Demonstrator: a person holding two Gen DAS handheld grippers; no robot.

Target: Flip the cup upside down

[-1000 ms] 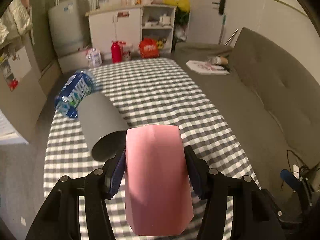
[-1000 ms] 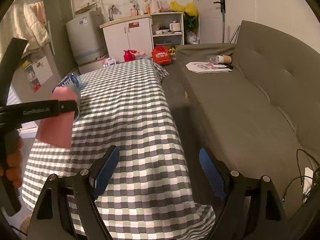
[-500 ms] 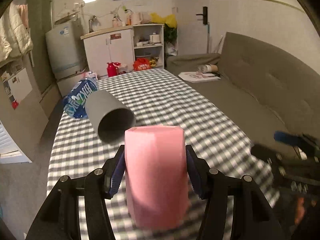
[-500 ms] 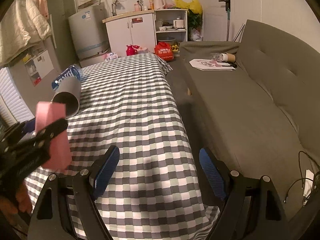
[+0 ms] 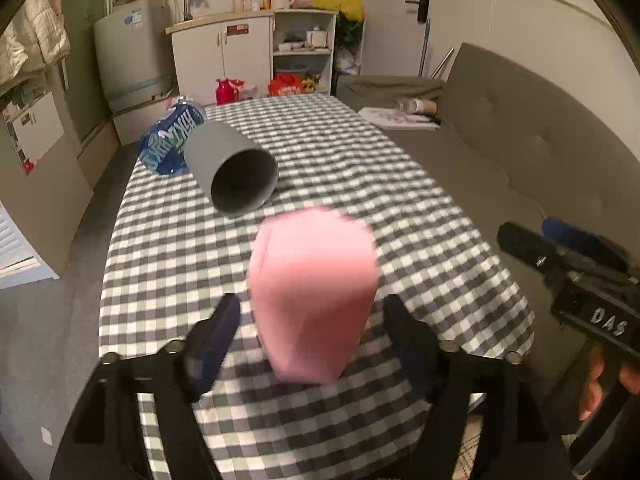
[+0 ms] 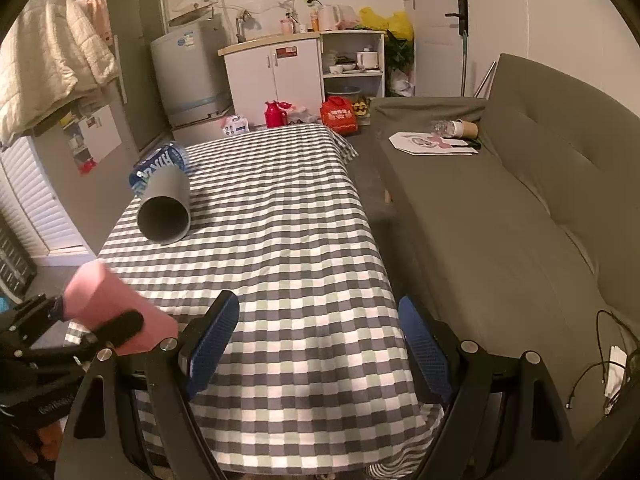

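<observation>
The pink cup (image 5: 314,300) stands on the checkered tablecloth (image 5: 328,168) near the front edge, its closed end up, blurred. My left gripper (image 5: 312,336) is open, its fingers apart on either side of the cup with gaps. The cup also shows in the right wrist view (image 6: 116,316) at the lower left, with the left gripper (image 6: 92,320) around it. My right gripper (image 6: 318,344) is open and empty over the table's front right part. It appears in the left wrist view (image 5: 560,248) at the right edge.
A grey cup (image 5: 234,174) lies on its side, mouth toward me, at the table's left. A blue packet (image 5: 172,144) lies behind it. A grey sofa (image 6: 520,208) runs along the right side. Cabinets and a small fridge stand at the back.
My left gripper has opened and let go of the pink cup, which now stands on the table. The left gripper has drawn back and lowered. The right gripper stays open.
</observation>
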